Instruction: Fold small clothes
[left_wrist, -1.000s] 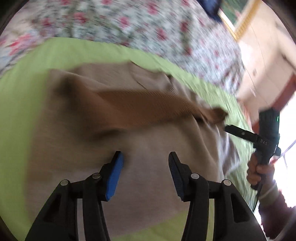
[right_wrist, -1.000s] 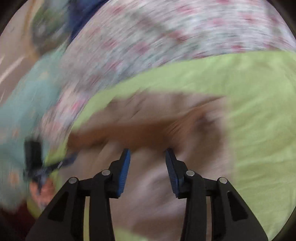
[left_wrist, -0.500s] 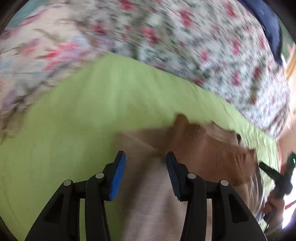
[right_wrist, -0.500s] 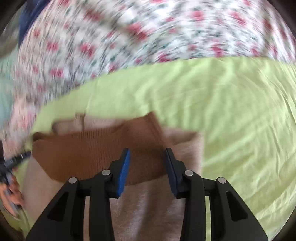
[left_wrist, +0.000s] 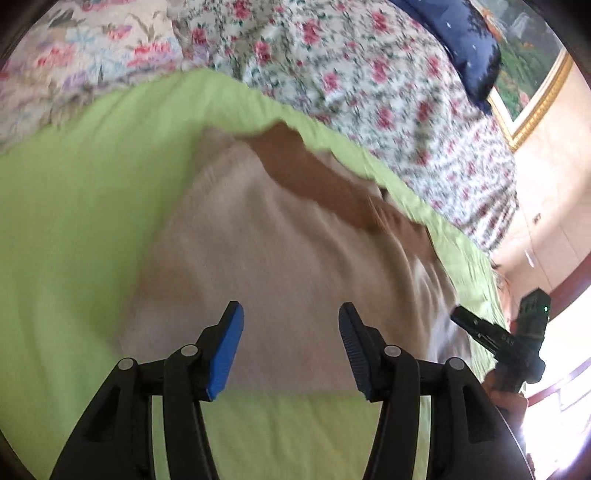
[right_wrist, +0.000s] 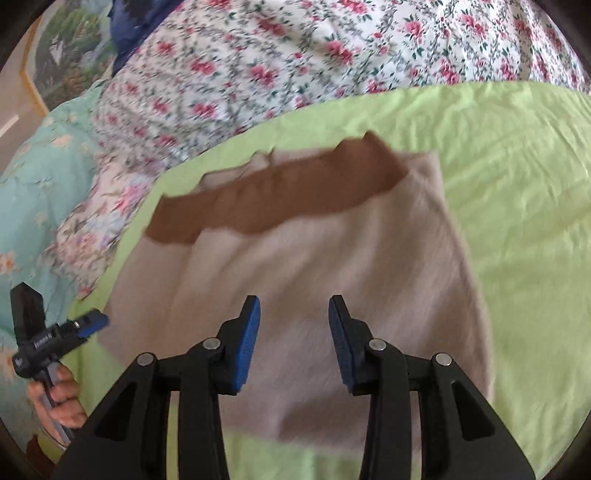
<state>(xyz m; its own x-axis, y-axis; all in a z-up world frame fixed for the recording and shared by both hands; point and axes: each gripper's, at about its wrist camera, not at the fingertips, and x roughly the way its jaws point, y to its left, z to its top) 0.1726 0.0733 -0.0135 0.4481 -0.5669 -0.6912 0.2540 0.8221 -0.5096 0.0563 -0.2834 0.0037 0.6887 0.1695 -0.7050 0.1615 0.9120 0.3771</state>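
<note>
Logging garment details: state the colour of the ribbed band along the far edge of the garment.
Brown band on a beige garment; clearest in the right wrist view.

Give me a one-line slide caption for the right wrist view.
Open right claw poised over a beige garment with a brown ribbed band, spread on a lime-green sheet.

A beige garment (left_wrist: 280, 258) with a brown band (left_wrist: 317, 184) is seen spread on a green sheet (left_wrist: 74, 221) ahead of the left gripper (left_wrist: 291, 328). Its jaws have just been opening, with nothing gripped. The right gripper (left_wrist: 495, 336) is seen beyond the right finger.
</note>
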